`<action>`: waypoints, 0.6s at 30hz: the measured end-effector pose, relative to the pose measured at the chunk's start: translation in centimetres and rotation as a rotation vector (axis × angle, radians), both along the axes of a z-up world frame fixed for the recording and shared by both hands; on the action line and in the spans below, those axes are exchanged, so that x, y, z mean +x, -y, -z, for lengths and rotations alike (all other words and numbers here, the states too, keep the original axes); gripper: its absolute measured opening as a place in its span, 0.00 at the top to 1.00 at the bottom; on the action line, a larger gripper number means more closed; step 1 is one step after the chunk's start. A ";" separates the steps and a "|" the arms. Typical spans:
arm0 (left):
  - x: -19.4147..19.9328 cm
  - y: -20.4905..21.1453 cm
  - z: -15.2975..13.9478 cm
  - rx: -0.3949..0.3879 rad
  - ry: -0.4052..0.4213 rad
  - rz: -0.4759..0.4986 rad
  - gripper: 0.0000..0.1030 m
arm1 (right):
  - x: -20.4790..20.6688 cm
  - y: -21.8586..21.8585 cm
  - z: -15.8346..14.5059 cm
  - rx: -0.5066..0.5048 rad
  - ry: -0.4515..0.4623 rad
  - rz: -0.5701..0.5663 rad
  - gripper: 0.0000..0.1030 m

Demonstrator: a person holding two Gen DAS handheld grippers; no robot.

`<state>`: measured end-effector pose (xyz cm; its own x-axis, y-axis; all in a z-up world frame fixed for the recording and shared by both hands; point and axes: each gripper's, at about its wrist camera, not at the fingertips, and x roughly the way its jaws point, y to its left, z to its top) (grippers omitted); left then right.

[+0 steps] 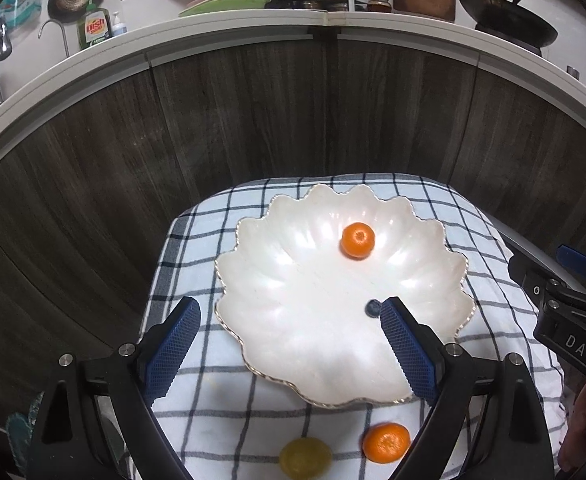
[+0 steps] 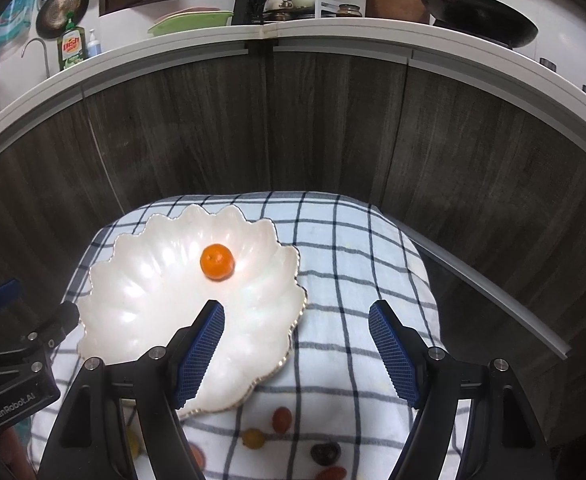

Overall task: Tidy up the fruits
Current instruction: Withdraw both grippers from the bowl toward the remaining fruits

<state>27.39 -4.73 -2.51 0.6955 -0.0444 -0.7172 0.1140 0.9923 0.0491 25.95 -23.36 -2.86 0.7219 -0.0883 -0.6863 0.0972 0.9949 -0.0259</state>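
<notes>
A white scalloped dish (image 1: 277, 288) (image 2: 141, 292) sits on a checked cloth and holds one orange tangerine (image 1: 358, 240) (image 2: 217, 261) and a small dark blueberry (image 1: 372, 308). On the cloth in front of the dish lie another tangerine (image 1: 386, 442) and a yellow fruit (image 1: 305, 456). The right wrist view shows small fruits near the front: a red one (image 2: 281, 419), a yellow one (image 2: 253, 438), a dark one (image 2: 325, 453). My left gripper (image 1: 289, 308) hangs open over the dish's near edge, empty. My right gripper (image 2: 297, 314) is open and empty, over the dish's right rim and cloth.
The checked cloth (image 1: 445, 208) (image 2: 353, 248) covers a small table in front of dark wood cabinet doors (image 1: 253, 120). Above them runs a white counter (image 1: 213, 32) with a dish-soap bottle (image 1: 94, 28), a green tray (image 1: 225, 3), and a wok (image 1: 505, 16). A hand (image 1: 581, 432) shows at the right edge.
</notes>
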 end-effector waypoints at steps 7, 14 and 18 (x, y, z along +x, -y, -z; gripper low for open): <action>-1.6 1.0 0.1 -0.005 -0.004 0.020 0.10 | -2.1 0.9 0.1 0.006 0.007 0.015 0.27; -3.6 1.8 0.2 -0.017 -0.012 0.041 0.10 | -4.5 1.9 0.5 0.020 0.006 0.029 0.27; -4.8 2.4 0.4 -0.004 -0.004 0.057 0.10 | -5.5 2.5 0.9 0.024 0.000 0.035 0.27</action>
<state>22.59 -7.09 -2.91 0.6892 -0.0866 -0.7194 0.1702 0.9844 0.0445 20.47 -25.83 -3.79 0.7190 -0.0968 -0.6882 0.1315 0.9913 -0.0021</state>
